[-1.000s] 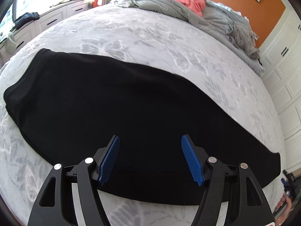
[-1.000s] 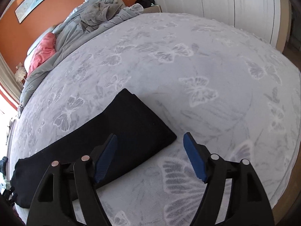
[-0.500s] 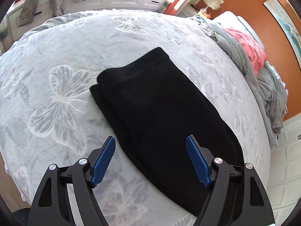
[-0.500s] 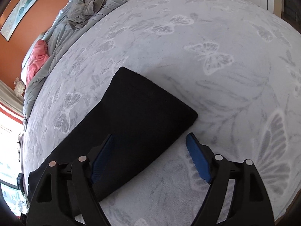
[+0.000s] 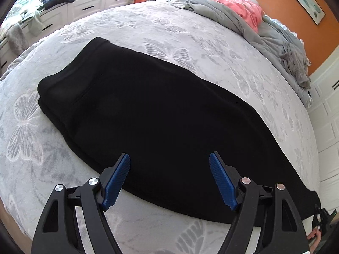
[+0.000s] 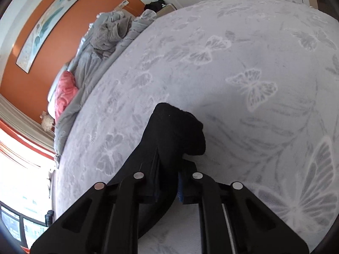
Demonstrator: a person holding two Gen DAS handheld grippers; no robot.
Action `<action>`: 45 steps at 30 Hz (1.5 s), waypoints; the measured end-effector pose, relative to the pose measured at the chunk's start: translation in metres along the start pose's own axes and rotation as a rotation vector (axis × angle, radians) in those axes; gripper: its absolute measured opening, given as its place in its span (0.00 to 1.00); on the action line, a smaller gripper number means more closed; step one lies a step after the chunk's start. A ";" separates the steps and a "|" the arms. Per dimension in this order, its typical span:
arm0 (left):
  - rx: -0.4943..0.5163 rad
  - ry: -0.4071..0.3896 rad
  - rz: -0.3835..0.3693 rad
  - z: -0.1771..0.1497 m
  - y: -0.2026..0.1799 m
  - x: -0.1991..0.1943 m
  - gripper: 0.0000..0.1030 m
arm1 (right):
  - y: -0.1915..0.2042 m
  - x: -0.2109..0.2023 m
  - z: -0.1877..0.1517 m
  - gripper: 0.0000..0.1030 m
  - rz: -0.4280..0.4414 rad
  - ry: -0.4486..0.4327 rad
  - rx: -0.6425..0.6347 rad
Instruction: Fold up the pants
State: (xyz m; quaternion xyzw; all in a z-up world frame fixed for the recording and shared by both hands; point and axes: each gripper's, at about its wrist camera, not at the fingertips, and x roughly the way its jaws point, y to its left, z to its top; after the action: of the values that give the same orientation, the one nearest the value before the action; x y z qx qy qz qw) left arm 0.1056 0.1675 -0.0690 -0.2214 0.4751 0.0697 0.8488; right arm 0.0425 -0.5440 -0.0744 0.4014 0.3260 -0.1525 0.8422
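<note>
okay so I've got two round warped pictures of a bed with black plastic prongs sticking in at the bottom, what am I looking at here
Those prongs are hand-held grippers, one in each of a person's hands, each carrying a wide-angle camera that looks along its fingers. One picture comes from the left gripper: its blue-padded fingers are spread open above black pants lying lengthwise on a bed with a butterfly-patterned cover. The other picture comes from the right gripper, which is shut on one end of the pants, the fabric bunched between its fingers. Behind lie a rumpled grey blanket and something pink.
</note>
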 end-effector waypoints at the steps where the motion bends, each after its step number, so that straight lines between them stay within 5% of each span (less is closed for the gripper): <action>1: 0.023 -0.003 0.004 -0.002 -0.005 0.000 0.72 | 0.002 -0.001 0.000 0.11 -0.012 -0.005 -0.009; 4: 0.087 0.011 0.004 -0.009 -0.020 0.002 0.72 | 0.018 0.011 -0.012 0.11 -0.163 0.024 -0.089; 6: 0.115 0.021 -0.002 -0.014 -0.026 0.002 0.72 | 0.046 0.005 -0.019 0.11 -0.165 0.003 -0.149; 11: 0.168 0.021 -0.003 -0.022 -0.033 0.001 0.72 | 0.161 -0.039 -0.050 0.11 0.114 -0.102 -0.339; 18: 0.235 -0.034 0.047 -0.028 -0.035 -0.008 0.72 | 0.296 -0.014 -0.158 0.12 0.348 0.074 -0.606; 21: 0.311 -0.086 0.102 -0.031 -0.038 -0.015 0.72 | 0.337 0.006 -0.221 0.12 0.326 0.140 -0.795; 26: 0.406 -0.131 0.142 -0.032 -0.042 -0.021 0.72 | 0.351 0.048 -0.297 0.12 0.263 0.261 -0.981; 31: 0.416 -0.120 0.140 -0.028 -0.036 -0.020 0.72 | 0.348 0.083 -0.341 0.12 0.188 0.342 -1.096; 34: 0.405 -0.113 0.125 -0.025 -0.031 -0.021 0.72 | 0.343 0.092 -0.355 0.18 0.179 0.376 -1.134; 38: 0.382 -0.101 0.092 -0.020 -0.023 -0.023 0.72 | 0.345 0.072 -0.354 0.54 0.239 0.404 -1.137; 40: 0.354 -0.106 0.072 -0.016 -0.016 -0.026 0.72 | 0.345 0.042 -0.332 0.54 0.282 0.352 -1.128; 42: 0.311 -0.116 0.066 -0.012 -0.005 -0.030 0.73 | 0.336 0.010 -0.299 0.72 0.294 0.231 -1.094; 45: 0.250 -0.108 0.056 -0.003 0.013 -0.032 0.73 | 0.281 0.005 -0.235 0.83 0.121 0.164 -0.902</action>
State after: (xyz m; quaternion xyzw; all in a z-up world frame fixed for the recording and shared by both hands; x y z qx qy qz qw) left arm 0.0819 0.1808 -0.0470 -0.0966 0.4396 0.0452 0.8918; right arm 0.0916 -0.1842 -0.0250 0.0240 0.4014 0.0863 0.9115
